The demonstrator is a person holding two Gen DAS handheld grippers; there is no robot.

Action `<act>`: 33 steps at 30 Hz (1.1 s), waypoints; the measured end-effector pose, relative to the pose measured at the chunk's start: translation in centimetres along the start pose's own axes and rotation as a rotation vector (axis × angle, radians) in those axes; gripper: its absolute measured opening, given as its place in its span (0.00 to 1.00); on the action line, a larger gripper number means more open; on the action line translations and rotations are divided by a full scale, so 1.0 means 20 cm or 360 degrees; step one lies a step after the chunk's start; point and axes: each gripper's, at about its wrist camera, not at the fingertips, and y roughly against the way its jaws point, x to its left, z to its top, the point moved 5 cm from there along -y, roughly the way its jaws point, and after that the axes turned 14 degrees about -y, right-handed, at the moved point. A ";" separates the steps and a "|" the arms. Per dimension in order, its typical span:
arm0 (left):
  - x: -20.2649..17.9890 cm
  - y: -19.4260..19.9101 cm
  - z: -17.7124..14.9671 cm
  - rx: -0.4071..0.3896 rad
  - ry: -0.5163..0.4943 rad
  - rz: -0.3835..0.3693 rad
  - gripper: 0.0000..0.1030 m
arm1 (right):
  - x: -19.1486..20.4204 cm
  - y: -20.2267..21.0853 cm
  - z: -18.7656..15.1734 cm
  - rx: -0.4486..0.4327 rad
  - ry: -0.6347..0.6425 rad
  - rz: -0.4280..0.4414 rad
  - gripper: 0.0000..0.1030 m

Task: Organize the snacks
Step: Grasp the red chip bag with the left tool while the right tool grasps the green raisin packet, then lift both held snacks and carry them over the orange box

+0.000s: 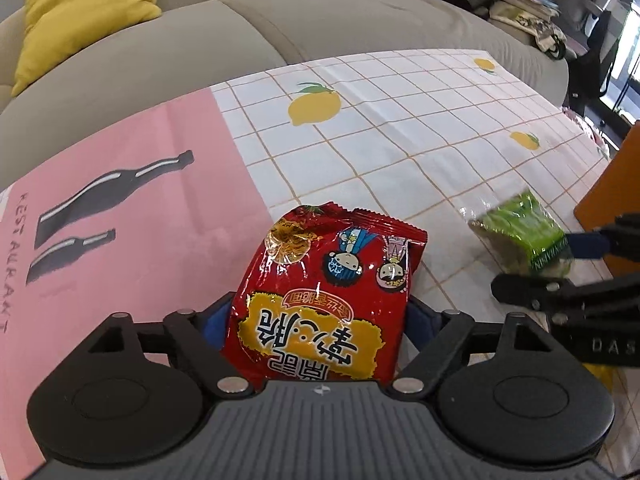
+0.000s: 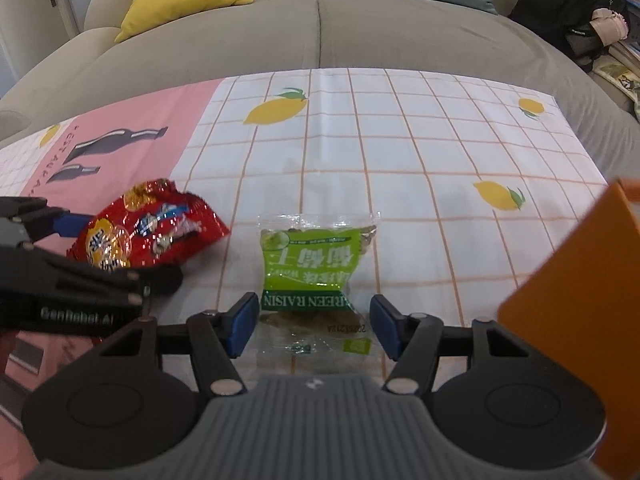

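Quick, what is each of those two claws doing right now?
Left gripper: jaws either side of the red snack bag; grip cannot be told.
Right gripper: open, pads clear of the green raisin packet between them.

Both wrist views — close, downward, tablecloth (image 1: 400, 140) shared

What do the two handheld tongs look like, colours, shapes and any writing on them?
Both are matte black linkage frames on a ribbed dark grey body with two round black discs and silver pivot pins. The fingers carry blue pads. The left tongs bear white "GenRobot.AI" lettering on the side; the right tongs show partial white letters "DAS" in the left wrist view. No cables or sleeves are visible.
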 end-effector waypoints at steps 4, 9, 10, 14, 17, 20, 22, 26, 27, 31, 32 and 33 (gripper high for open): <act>-0.05 0.06 -0.07 -0.0004 0.0062 0.0028 0.91 | 0.00 0.07 -0.08 -0.0008 0.0033 -0.0006 0.57; -0.12 0.17 -0.18 0.0014 0.0190 0.0034 0.90 | -0.01 0.13 -0.20 0.0067 0.0019 -0.0052 0.56; -0.13 0.19 -0.20 0.0019 0.0199 0.0038 0.90 | -0.01 0.15 -0.23 0.0063 0.0019 -0.0060 0.55; -0.18 0.29 -0.28 0.0020 0.0275 0.0068 0.90 | -0.01 0.21 -0.31 0.0069 0.0046 -0.0083 0.54; -0.17 0.36 -0.33 -0.0014 0.0366 0.0085 0.90 | -0.01 0.28 -0.35 0.0073 0.0036 -0.0074 0.52; -0.15 0.44 -0.37 -0.0056 0.0478 0.0087 0.89 | 0.00 0.36 -0.38 0.0042 0.0024 -0.0046 0.48; -0.15 0.48 -0.39 -0.0071 0.0515 0.0095 0.89 | 0.01 0.41 -0.40 0.0022 0.0031 -0.0023 0.46; -0.17 0.56 -0.40 -0.0070 0.0535 0.0093 0.89 | 0.03 0.49 -0.44 0.0016 0.0031 0.0017 0.42; -0.18 0.58 -0.40 -0.0071 0.0540 0.0089 0.89 | 0.04 0.51 -0.45 0.0014 0.0033 0.0027 0.40; -0.23 0.64 -0.40 -0.0059 0.0530 0.0070 0.89 | 0.05 0.58 -0.47 -0.0007 0.0029 0.0061 0.37; -0.24 0.65 -0.40 -0.0047 0.0522 0.0067 0.89 | 0.05 0.60 -0.48 -0.0011 0.0029 0.0066 0.36; -0.25 0.65 -0.40 -0.0034 0.0520 0.0067 0.89 | 0.05 0.60 -0.49 -0.0010 0.0031 0.0070 0.36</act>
